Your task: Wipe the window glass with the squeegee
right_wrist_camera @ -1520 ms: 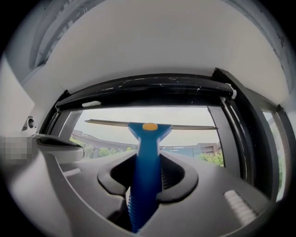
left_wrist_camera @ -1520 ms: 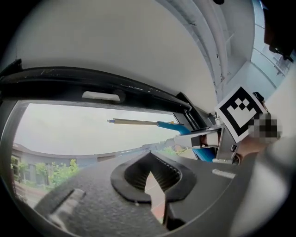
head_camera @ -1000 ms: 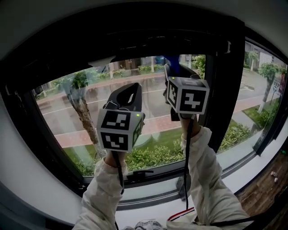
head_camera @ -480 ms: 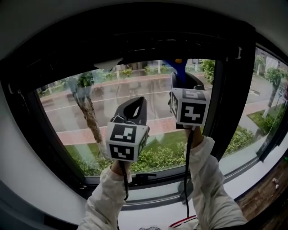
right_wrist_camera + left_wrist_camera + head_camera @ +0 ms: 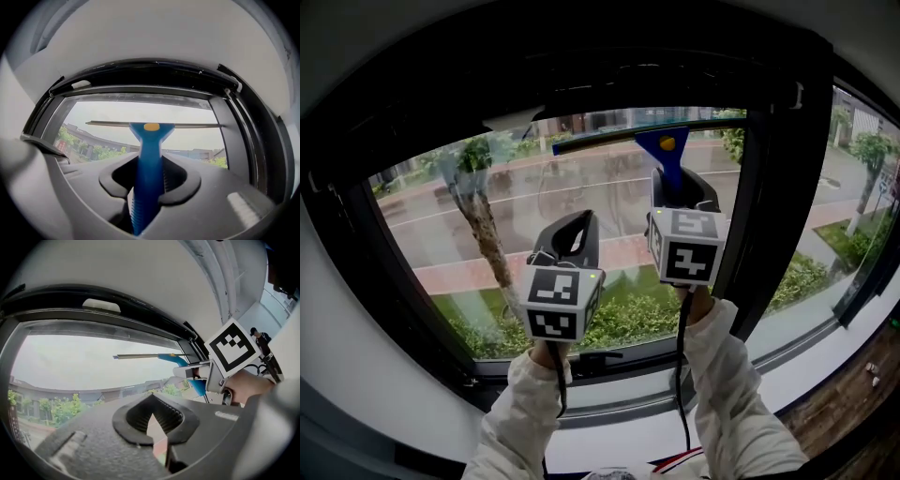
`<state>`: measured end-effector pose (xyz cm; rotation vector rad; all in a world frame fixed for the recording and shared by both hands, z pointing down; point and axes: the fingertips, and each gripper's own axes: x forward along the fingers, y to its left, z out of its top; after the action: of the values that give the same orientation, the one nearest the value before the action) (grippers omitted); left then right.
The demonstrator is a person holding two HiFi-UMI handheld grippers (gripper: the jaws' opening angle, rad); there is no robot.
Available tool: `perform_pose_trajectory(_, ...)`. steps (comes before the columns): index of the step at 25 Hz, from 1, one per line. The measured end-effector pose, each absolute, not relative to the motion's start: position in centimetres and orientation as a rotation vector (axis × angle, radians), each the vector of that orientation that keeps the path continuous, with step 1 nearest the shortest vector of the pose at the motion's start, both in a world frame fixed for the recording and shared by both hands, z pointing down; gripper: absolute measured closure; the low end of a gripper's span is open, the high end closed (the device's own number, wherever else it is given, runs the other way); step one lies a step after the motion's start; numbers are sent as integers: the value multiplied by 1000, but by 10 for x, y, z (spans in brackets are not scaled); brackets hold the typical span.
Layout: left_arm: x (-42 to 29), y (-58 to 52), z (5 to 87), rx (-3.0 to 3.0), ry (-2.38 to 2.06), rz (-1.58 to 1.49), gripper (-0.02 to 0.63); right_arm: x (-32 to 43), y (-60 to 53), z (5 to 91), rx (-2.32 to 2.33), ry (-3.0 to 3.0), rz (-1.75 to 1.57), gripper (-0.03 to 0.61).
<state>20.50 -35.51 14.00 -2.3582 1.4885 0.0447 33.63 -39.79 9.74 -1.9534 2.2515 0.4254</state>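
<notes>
- A blue-handled squeegee (image 5: 667,153) is held upright against the window glass (image 5: 534,211). Its long blade lies level just under the top of the black window frame (image 5: 769,187).
- The right claw (image 5: 678,187) is clamped on the lower part of the handle. In the right gripper view the ribbed blue grip (image 5: 149,164) is seen pinched between both jaws.
- The left claw (image 5: 577,225) is raised beside it, a little lower and apart from the tool. Its jaws are drawn together on nothing, with only a sliver of daylight between them.
- The tool is judged light and rigid in the handle, with a thin blade edge that is likely to flex. The ribbed grip is taken as the right place to hold, well below the yellow-dotted head.
- Even pressure along the blade is likely to be needed, since a tilted handle could lift one end off the pane.
- Against the picture a second ago, the blade is now shown in full, where it was then hidden at the dark top of the window.
- Both claws are placed lower in the head view than before, and the left one has kept its place beside the right.
</notes>
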Motion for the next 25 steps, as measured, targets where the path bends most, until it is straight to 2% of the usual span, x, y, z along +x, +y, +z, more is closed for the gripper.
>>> perform_pose_trajectory(25,202,-346,271,-2394,1571,-127,615,331,-384,250,-2051,2305,241,451)
